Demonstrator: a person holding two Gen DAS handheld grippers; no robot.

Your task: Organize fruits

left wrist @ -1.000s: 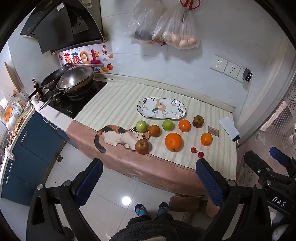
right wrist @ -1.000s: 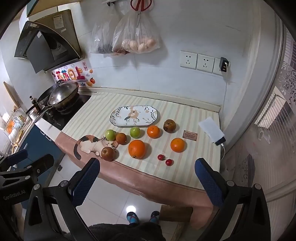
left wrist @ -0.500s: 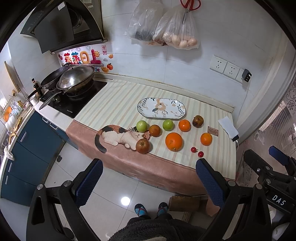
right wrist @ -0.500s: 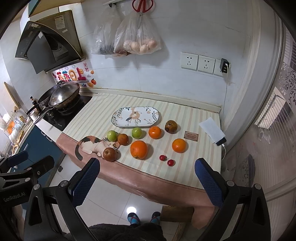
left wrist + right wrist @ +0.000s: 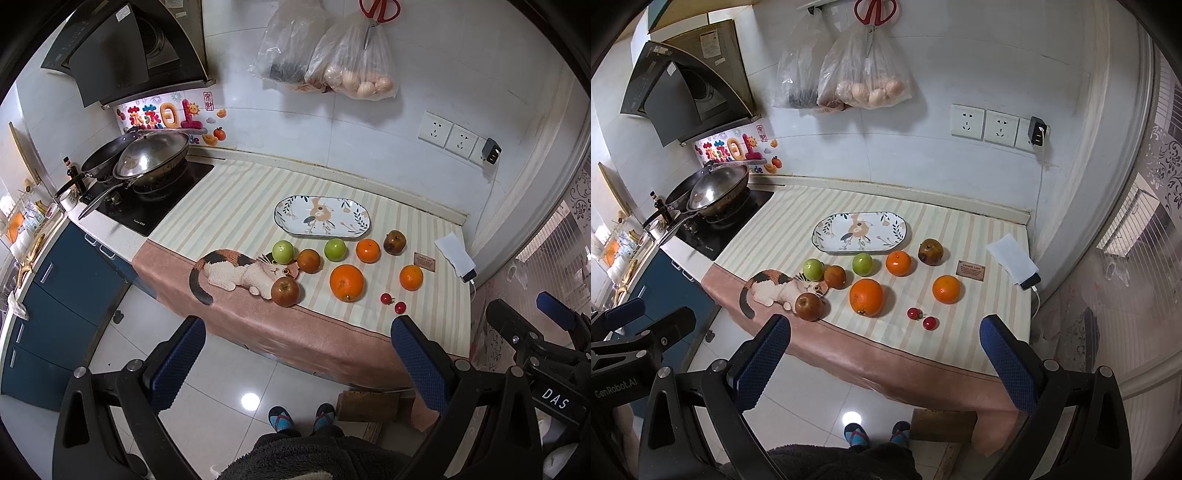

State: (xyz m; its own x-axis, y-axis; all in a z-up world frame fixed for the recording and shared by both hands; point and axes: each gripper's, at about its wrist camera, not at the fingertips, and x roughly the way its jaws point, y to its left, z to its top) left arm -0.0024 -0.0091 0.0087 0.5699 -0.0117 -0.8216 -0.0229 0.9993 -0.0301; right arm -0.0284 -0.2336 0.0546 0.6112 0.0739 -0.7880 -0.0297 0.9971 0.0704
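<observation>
An oval patterned plate (image 5: 321,215) (image 5: 859,232) lies empty on the striped counter. In front of it sit two green apples (image 5: 283,252) (image 5: 335,249), a big orange (image 5: 346,282) (image 5: 866,297), two smaller oranges (image 5: 368,250) (image 5: 410,277), three brownish-red fruits (image 5: 285,291) (image 5: 308,260) (image 5: 394,242) and two cherry tomatoes (image 5: 386,298) (image 5: 400,307). My left gripper (image 5: 297,363) and right gripper (image 5: 884,362) are both open and empty, held high above the floor, well short of the counter's front edge.
A wok (image 5: 149,158) sits on the stove at the left. A phone with paper (image 5: 456,256) lies at the counter's right edge, a small card (image 5: 424,261) beside it. Bags (image 5: 351,62) hang on the back wall. My feet (image 5: 301,417) are on the tile floor.
Both views have shifted only slightly, drifting a little closer to the counter. Nothing on the counter has moved.
</observation>
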